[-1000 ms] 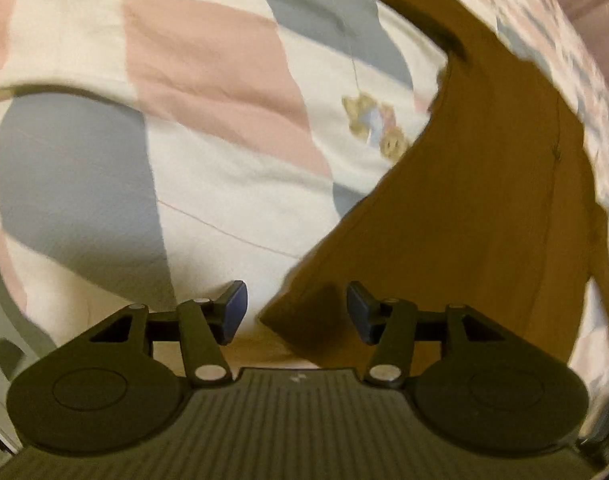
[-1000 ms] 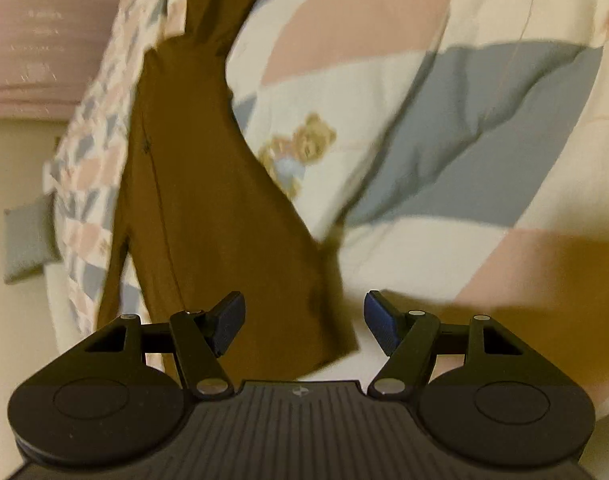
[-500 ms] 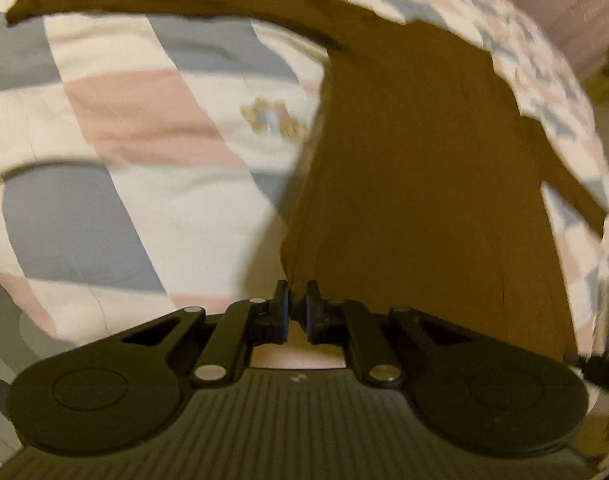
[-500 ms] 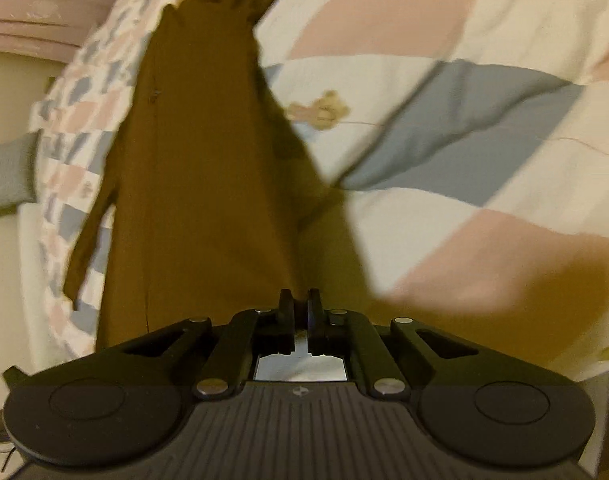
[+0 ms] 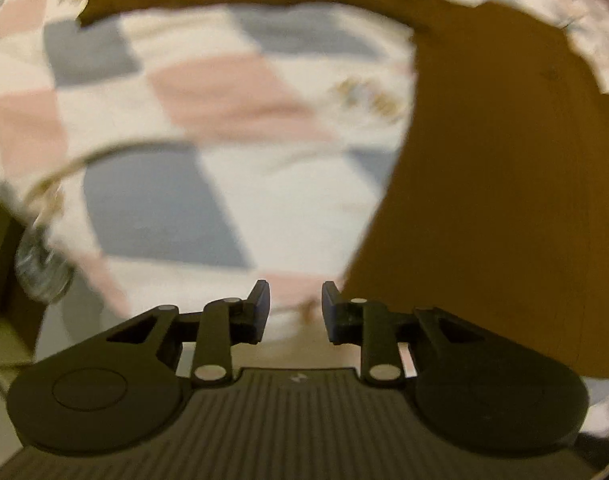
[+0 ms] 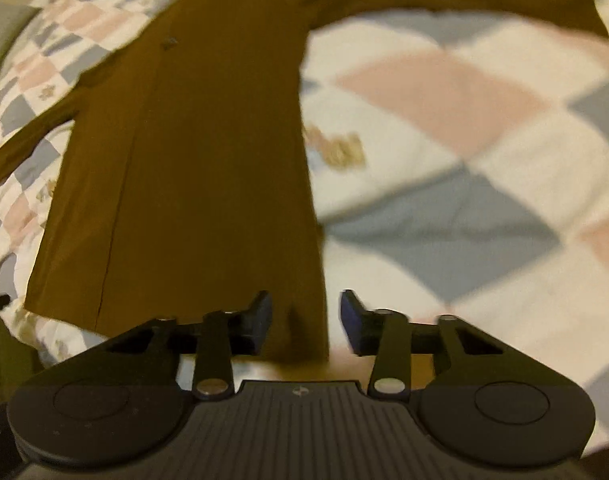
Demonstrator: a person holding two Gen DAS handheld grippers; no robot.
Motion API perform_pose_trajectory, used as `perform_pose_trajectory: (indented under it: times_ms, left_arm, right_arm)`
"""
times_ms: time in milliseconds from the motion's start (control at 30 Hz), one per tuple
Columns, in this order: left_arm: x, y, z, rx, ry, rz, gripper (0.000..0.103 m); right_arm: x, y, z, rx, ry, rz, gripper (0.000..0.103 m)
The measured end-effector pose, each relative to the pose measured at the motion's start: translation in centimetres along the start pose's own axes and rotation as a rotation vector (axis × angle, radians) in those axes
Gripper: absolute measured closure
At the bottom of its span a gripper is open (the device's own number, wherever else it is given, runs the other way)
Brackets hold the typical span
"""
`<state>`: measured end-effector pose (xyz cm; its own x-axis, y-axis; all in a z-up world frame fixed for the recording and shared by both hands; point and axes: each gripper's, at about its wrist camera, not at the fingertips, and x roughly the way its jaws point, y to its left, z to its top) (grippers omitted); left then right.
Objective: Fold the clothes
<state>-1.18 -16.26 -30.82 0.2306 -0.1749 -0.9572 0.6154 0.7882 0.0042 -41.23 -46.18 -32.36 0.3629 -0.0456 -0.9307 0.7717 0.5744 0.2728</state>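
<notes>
A brown long-sleeved shirt (image 6: 208, 152) lies spread flat on a checked quilt (image 6: 444, 184), sleeves outstretched; the left gripper (image 5: 295, 312) and right gripper (image 6: 306, 320) hover at its hem, jaws parted, holding nothing.

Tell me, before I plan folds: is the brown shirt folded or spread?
Spread: the brown shirt lies flat on the quilt, both sleeves out.

A brown long-sleeved garment (image 6: 208, 168) lies spread flat, sleeves outstretched
</notes>
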Motion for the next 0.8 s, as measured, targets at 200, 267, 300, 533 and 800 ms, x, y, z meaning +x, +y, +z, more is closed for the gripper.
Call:
perform_pose_trajectory:
  times_ms: [200,267,300,533,800]
  left_arm:
    - [2.5,-7.3,-0.3,0.172,0.049,-0.097,0.079]
    - [3.9,-8.1,-1.2,0.209,0.125,-0.058,0.079]
    - [4.3,-8.3,-1.6,0.23,0.16,-0.026,0.079]
    - [-0.6,-8.1,0.6,0.322,0.13,0.028,0.078]
    - [-11.1,-13.1,6.6,0.384,-0.129,-0.088,0.054]
  right_arm:
    - [4.9,2.7,-1.4,-0.088,0.151,-0.074,0.071]
    - [4.2,2.4,-1.9,-0.068,0.164,-0.071,0.072]
    - [3.5,2.2,-2.0,-0.045,0.164,-0.072,0.072]
    - [-3.4,2.6,-0.6,0.186,-0.008,-0.145,0.057]
    - [-9.4,11.4,3.7,0.212,-0.236,-0.069,0.021]
